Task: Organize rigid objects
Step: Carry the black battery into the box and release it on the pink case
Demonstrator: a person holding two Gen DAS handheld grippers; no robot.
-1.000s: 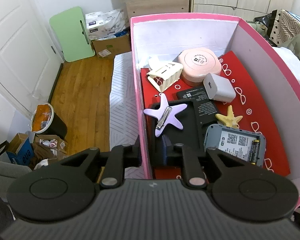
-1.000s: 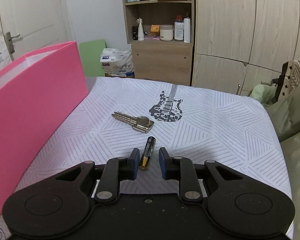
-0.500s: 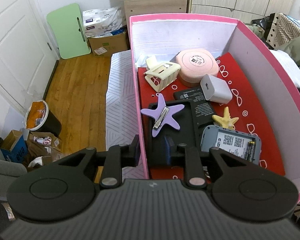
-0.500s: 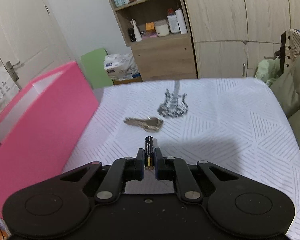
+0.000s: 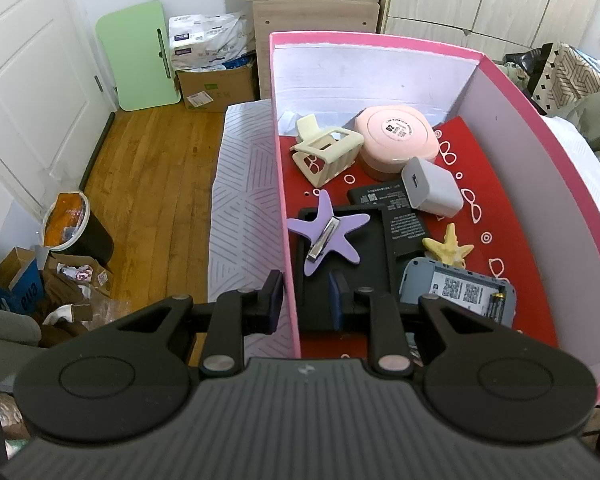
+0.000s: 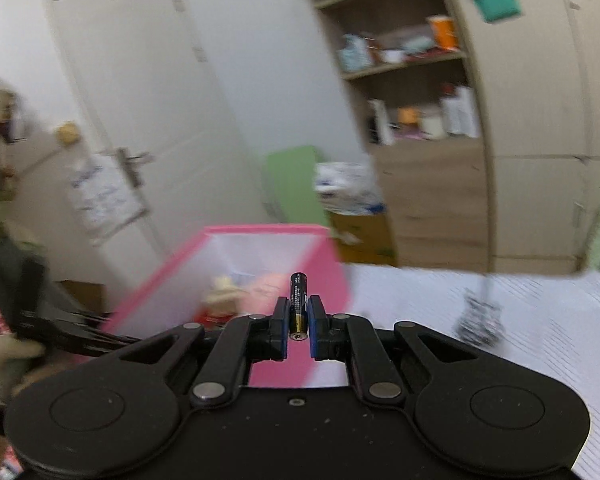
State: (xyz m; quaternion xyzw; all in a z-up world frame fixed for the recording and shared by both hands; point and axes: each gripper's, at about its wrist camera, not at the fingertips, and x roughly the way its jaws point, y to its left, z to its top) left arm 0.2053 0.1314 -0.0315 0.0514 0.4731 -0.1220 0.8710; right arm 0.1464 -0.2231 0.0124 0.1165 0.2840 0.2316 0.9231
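The pink box (image 5: 286, 208) sits on the bed, its left wall between the left gripper's (image 5: 305, 300) parted jaws. The right gripper (image 6: 299, 322) has its jaws clamped on a black battery (image 6: 298, 300), raised near the box.

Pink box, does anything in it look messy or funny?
Yes. In the pink box, the purple star clip lies upside down, metal clasp up. The grey device has no back cover, so its battery shows. Everything is jumbled, overlapping.
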